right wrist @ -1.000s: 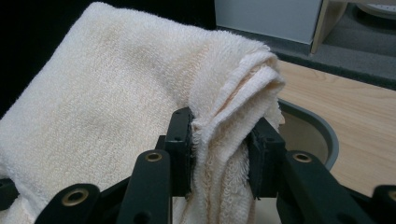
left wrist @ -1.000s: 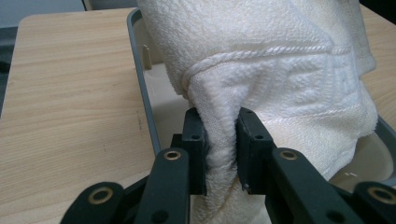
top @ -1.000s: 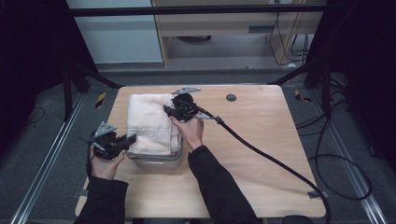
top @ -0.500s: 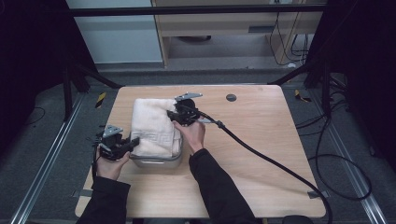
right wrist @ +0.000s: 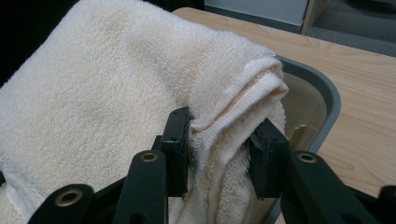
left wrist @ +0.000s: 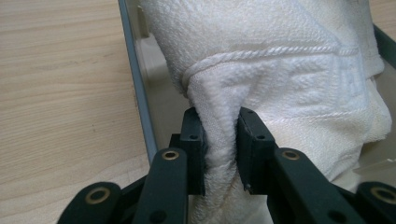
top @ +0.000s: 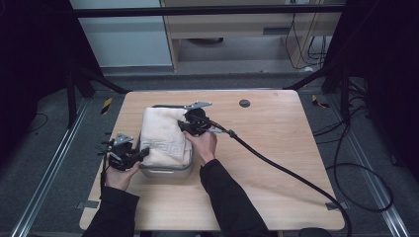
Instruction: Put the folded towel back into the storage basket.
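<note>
- A folded cream towel (top: 163, 136) lies over a grey-rimmed tray (top: 165, 172) near the left side of the wooden table (top: 276, 148), bulging above the rim.
- The left gripper (top: 143, 154), held at the tray's near-left corner, has its jaws clamped on a pinched fold of towel just below the corded band (left wrist: 275, 53).
- The right gripper (top: 182, 126), at the towel's far-right edge, has its jaws closed on the layered towel edge by the tray's rounded corner (right wrist: 327, 93).
- A black cable (top: 286, 170) trails from the right gripper across the table.
</note>
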{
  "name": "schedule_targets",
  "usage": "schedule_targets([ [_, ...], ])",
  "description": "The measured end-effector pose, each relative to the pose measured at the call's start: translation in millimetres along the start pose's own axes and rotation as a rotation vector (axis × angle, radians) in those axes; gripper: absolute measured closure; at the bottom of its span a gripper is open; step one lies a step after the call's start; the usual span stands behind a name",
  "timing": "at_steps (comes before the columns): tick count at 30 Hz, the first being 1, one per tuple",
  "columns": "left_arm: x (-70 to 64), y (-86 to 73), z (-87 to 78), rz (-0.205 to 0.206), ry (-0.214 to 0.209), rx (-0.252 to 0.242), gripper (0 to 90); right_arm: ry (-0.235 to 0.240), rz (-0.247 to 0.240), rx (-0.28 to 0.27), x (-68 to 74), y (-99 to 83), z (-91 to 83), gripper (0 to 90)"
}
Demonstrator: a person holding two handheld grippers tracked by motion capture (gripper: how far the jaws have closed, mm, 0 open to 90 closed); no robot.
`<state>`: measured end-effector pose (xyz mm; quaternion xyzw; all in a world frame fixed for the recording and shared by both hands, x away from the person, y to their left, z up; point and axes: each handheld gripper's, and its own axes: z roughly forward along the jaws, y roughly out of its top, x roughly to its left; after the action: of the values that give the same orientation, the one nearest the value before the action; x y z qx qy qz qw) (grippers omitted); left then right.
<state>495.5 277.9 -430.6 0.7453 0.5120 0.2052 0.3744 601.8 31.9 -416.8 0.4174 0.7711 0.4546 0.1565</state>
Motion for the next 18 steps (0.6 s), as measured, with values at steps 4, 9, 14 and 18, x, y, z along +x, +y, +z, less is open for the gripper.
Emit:
schedule_targets([
  [4, 0.5, -0.6, 1.8, -0.005, 0.004, 0.013, 72.1, -0.005, -0.014, 0.001, -0.2, -3.3, 2.2, 61.8],
  [9, -0.2, -1.0, 4.2, 0.004, 0.017, 0.029, 70.7, -0.014, -0.036, 0.014, -0.7, -5.7, 4.5, 61.1],
  [14, -0.1, -1.1, 4.8, 0.005, 0.024, 0.03, 68.0, -0.023, -0.054, 0.021, -0.8, -7.4, 6.2, 59.0],
  [18, -0.6, -1.0, 5.1, 0.005, 0.021, 0.024, 65.7, -0.028, -0.064, 0.021, -1.0, -8.4, 5.8, 57.7],
])
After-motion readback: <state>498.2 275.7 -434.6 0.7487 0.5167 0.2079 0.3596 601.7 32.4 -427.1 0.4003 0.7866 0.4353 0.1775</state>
